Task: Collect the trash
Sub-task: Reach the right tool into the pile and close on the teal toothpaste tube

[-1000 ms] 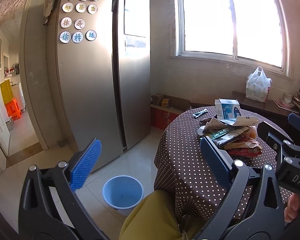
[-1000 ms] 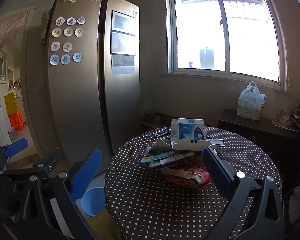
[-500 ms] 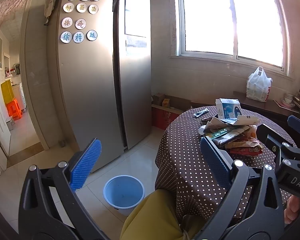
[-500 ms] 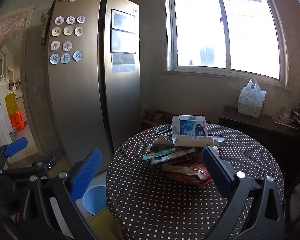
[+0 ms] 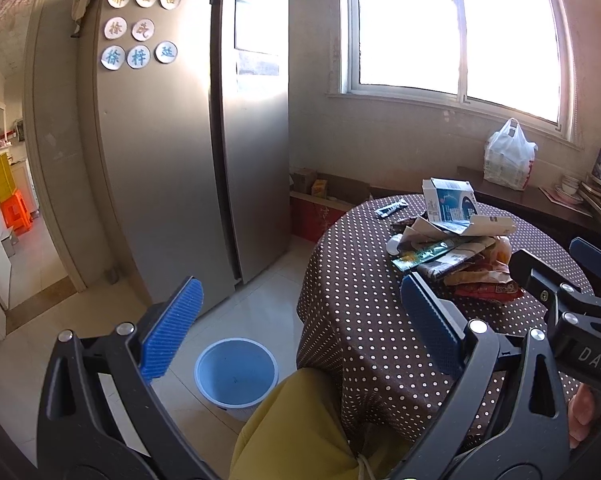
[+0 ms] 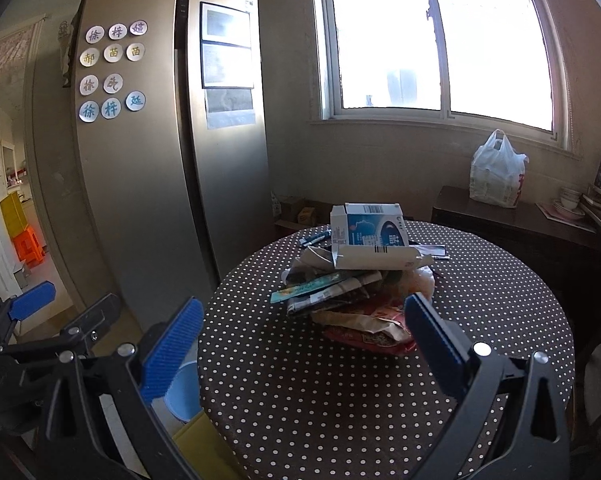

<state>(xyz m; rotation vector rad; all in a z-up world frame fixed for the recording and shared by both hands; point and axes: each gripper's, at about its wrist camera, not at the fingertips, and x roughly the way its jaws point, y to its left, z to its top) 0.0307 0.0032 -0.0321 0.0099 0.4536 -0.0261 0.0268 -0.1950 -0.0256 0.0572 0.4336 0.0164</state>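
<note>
Two claws are out and both are wide open, with nothing in them. Almost nothing has changed in the last second: both claws have only crept a little closer to the table, so the pile looks a bit bigger than before, and no trash has been picked up yet. I think the job is only just starting. Going left to right: the left claw (image 5: 296,322) hangs over the floor, and the blue bin (image 5: 236,372) sits on the tiles at about 7 o'clock from the table (image 5: 360,320), near its edge. It looks empty inside, as far as I can see. The right claw (image 6: 304,342) points at the trash pile (image 6: 352,284), which sits near the middle of the spotty cloth, at about 12 o'clock from that claw. The pile is a messy heap. A white and blue box (image 6: 370,228) stands on top, with a flat white flap under it. Below are green and grey wrappers (image 6: 320,290), and a red crinkly bag (image 6: 364,328) lies at the bottom, nearest the claw. They all look light and thin, so they may slip or slide when one is pulled.
</note>
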